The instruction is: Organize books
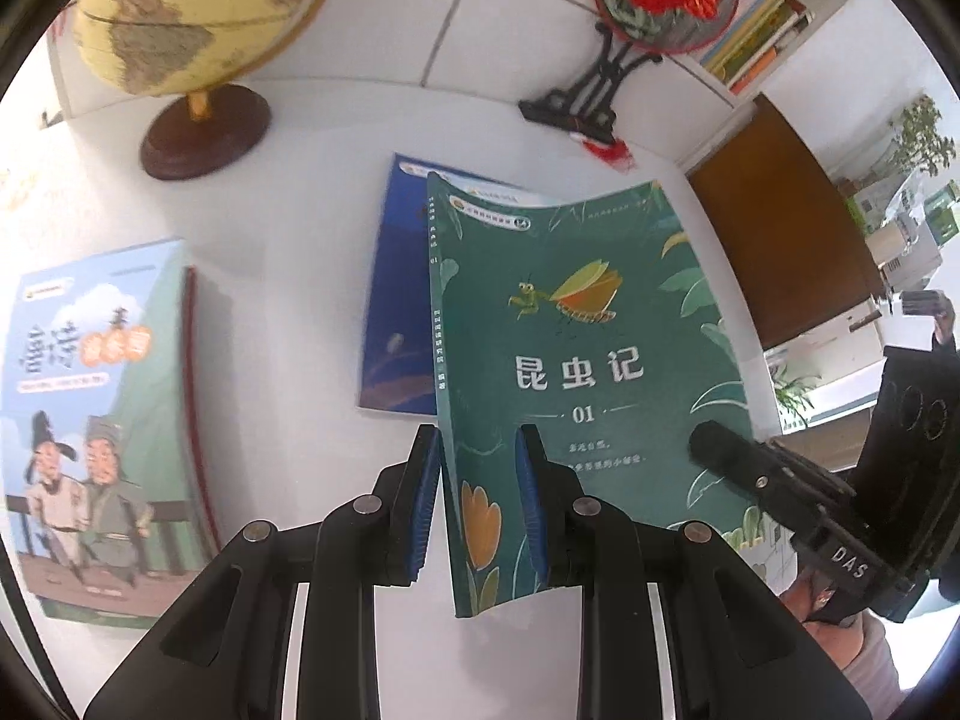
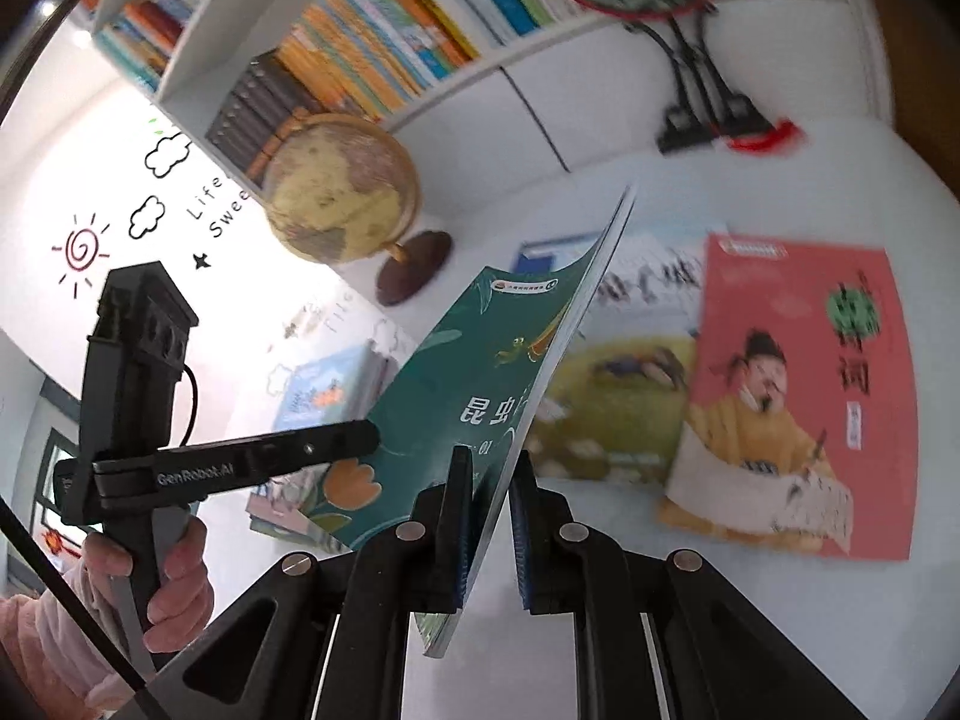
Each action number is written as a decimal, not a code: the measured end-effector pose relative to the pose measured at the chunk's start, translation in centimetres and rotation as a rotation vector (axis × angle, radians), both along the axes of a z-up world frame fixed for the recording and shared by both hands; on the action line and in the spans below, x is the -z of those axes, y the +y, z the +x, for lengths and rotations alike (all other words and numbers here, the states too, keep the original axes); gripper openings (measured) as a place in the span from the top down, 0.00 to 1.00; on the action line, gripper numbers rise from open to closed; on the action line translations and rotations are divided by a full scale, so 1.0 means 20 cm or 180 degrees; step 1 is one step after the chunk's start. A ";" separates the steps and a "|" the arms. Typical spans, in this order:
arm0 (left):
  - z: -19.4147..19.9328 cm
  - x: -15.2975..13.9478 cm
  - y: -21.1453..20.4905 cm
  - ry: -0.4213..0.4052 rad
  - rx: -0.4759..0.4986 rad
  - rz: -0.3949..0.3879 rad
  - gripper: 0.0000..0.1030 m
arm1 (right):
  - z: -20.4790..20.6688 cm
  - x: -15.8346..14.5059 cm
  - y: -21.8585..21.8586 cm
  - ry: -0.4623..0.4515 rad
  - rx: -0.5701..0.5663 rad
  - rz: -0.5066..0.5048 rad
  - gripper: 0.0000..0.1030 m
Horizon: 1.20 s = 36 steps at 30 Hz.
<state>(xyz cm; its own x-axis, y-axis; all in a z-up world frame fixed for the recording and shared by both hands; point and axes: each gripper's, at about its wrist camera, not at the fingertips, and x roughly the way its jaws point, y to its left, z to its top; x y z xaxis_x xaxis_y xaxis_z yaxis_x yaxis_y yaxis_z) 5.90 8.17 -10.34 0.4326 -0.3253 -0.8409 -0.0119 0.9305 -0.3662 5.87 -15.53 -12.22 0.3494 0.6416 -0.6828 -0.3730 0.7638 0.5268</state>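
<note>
Both handheld grippers are matte black plastic with ribbed blue pads on the fingers [image 1: 531, 510] and round silver pivot pins. The left gripper [image 2: 360, 438], at the frame's lower left, bears white "GenRobot.AI" lettering and a thin black cable. The hand [image 2: 174, 576] beneath it wears a fuzzy pink sleeve [image 2: 36, 648].
</note>
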 end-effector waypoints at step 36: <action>-0.50 0.00 1.05 0.0013 -0.1088 0.0327 0.79 | -0.10 -0.01 1.21 -0.0031 -0.1047 0.0128 0.88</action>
<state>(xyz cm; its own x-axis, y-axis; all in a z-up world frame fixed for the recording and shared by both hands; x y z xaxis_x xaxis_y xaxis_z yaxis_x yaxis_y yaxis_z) -4.05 29.15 -10.43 0.4984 -0.0761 -0.8636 -0.3303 0.9043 -0.2703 3.87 8.76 -11.95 0.1254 0.7475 -0.6524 -0.6014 0.5803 0.5492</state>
